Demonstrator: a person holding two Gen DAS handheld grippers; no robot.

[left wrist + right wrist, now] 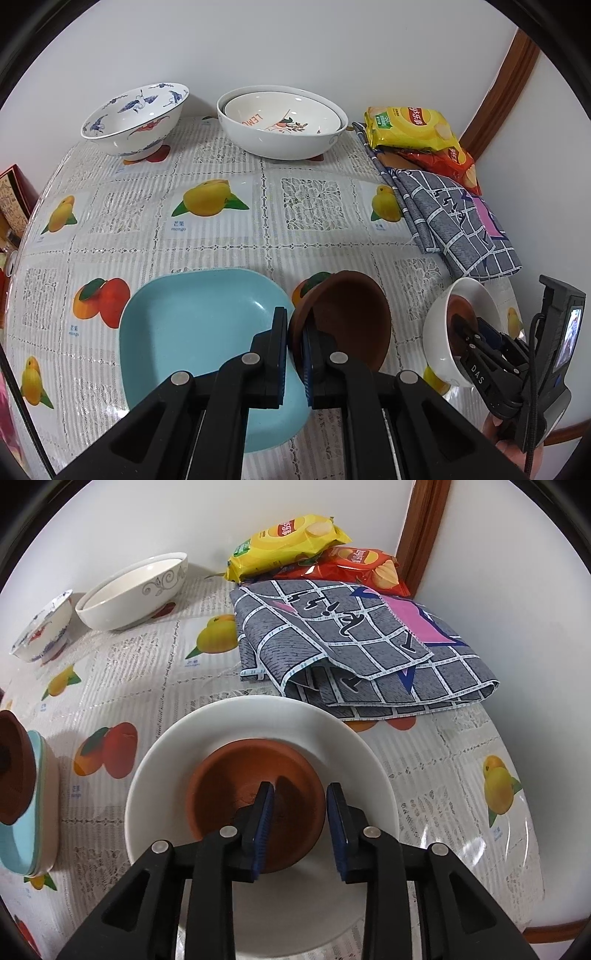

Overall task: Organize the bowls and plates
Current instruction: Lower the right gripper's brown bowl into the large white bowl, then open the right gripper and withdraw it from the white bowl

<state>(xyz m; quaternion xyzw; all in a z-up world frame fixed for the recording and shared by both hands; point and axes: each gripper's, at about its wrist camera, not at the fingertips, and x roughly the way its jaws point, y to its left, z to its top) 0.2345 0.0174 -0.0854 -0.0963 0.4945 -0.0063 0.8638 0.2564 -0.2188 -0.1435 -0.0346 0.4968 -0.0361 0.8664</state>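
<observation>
Brown clay rim pinched between the left jaws [294, 354]: fully closed on the near edge of a small brown bowl [347, 314], which hangs tilted, mouth tipped away from the camera, above the right edge of the blue plate [192, 332]. The bowl sits just right of the plate's middle, so the coming move likely turns on sliding it left and lowering it flat into the plate. I judge that, not see it.

Right jaws [300, 827]: parted a modest way, straddling the near wall of a second brown bowl [255, 801]. Left finger is inside the bowl, right finger outside its rim; the pads do not seem to press, so I read this bowl as let go, resting inside the white dish [325, 731]. That nesting looks done.

Left hand is the nearer one to the blue plate; right hand is well apart from it, over the white dish at the counter's right. Both grippers point steeply down.

Further out on the counter [229, 243]: a blue-patterned bowl [136, 118] and a white nested pair [284, 125] by the wall, a grey cloth [362, 642] and crisp packets [291, 542] in the corner.
</observation>
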